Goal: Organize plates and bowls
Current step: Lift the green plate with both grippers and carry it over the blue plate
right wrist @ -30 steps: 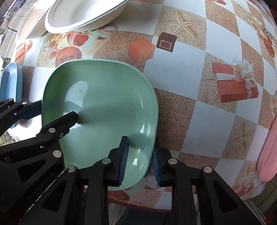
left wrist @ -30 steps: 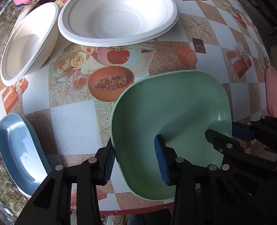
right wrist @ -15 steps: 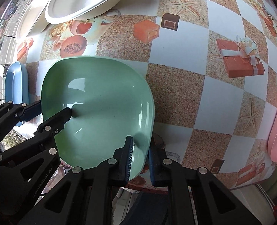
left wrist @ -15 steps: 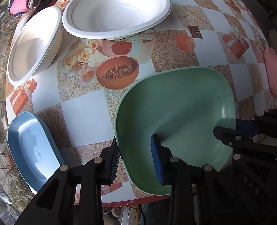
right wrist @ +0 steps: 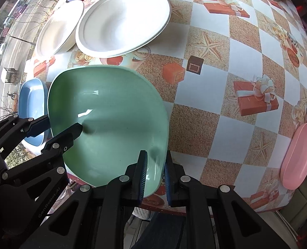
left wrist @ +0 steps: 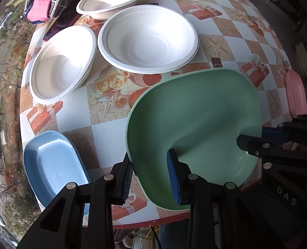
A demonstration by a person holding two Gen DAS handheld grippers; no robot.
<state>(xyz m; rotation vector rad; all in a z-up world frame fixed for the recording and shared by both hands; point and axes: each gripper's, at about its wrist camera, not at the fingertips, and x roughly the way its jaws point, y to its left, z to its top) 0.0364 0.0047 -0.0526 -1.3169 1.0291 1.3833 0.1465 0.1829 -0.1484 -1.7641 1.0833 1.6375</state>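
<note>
The pale green rounded-square plastic plate (left wrist: 195, 120) sits in the lower centre of both wrist views, lifted clear of the patterned worktop (left wrist: 232, 33), with a hand-held gripper on each of two opposite edges. The left hand-held gripper (left wrist: 151, 178) straddles the plate's lower-left rim, one pad inside the dish and one outside; its jaws have just been closing around that rim. In the right wrist view the right hand-held gripper (right wrist: 155, 174) is pinched nearly shut on the plate's lower-right rim.

The stacking candidates lie outward from there. A light blue oblong plastic dish (left wrist: 51, 166) is just beside the plate at the lower left, nearer the left hand. Three white moulded-fibre bowls (left wrist: 147, 37) spread across the upper left. A pink oblong plastic dish (right wrist: 299, 155) lies well apart at the right edge, nearer the right hand.

Whether the left outer pad truly presses the rim is hard to tell, since the plate hides the contact. Some folded cloth (left wrist: 43, 6) at the top left is cut off.
</note>
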